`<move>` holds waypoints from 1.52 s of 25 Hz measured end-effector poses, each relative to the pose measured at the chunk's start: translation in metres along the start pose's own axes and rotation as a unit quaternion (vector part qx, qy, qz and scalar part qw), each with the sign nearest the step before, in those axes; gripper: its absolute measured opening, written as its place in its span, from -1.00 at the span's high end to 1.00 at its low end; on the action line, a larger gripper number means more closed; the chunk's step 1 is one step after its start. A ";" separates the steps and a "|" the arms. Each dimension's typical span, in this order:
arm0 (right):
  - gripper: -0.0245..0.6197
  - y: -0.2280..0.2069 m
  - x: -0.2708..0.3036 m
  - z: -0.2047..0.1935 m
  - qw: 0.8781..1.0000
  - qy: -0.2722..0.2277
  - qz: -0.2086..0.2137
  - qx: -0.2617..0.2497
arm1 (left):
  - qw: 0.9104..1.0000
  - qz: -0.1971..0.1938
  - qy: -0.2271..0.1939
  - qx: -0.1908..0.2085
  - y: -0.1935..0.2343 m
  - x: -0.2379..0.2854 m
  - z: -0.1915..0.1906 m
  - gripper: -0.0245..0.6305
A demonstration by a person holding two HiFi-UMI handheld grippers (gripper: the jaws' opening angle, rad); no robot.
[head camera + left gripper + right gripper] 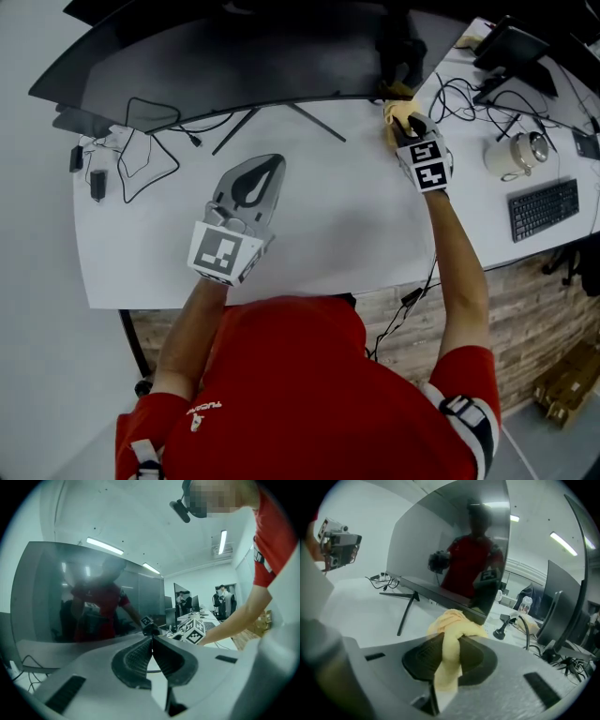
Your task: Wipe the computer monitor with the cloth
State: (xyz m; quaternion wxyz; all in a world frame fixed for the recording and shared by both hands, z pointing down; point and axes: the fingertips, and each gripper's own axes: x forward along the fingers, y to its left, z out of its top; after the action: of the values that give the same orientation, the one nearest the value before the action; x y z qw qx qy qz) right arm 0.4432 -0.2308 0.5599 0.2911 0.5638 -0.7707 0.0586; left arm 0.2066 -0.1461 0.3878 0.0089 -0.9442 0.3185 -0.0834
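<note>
A wide curved dark monitor (234, 66) stands at the back of the white desk (347, 216); its screen fills the left gripper view (79, 597) and the right gripper view (454, 545). My right gripper (401, 117) is shut on a yellow cloth (452, 634), (398, 111). The bunched cloth sits at the monitor's lower right edge. My left gripper (251, 183) rests low over the desk's middle, shut with nothing between its jaws (151, 651), well short of the screen.
The monitor's thin stand legs (281, 117) spread on the desk. Loose black cables (141, 141) lie at the back left. To the right are another desk with a keyboard (542, 208), a white kettle (514, 155), cables and a second monitor (511, 47).
</note>
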 end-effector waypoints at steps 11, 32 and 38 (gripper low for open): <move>0.70 0.029 0.008 0.021 0.999 0.017 -0.006 -0.047 | 1.000 0.018 -0.008 -0.012 0.024 -0.026 -0.004 0.90; 0.70 0.152 0.057 0.091 0.993 0.015 0.053 -0.105 | 0.997 0.063 -0.030 -0.035 0.103 -0.107 -0.019 0.90; 0.70 0.192 0.074 0.113 0.991 0.008 0.069 -0.112 | 0.996 0.077 -0.035 -0.039 0.128 -0.133 -0.031 0.90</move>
State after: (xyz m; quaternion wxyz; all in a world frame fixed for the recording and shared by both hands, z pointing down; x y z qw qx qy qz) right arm 0.2124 -0.2717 0.5508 0.3533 0.4726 -0.8073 -0.0035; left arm 0.0209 -0.1666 0.3888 -0.0103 -0.9188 0.3929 -0.0372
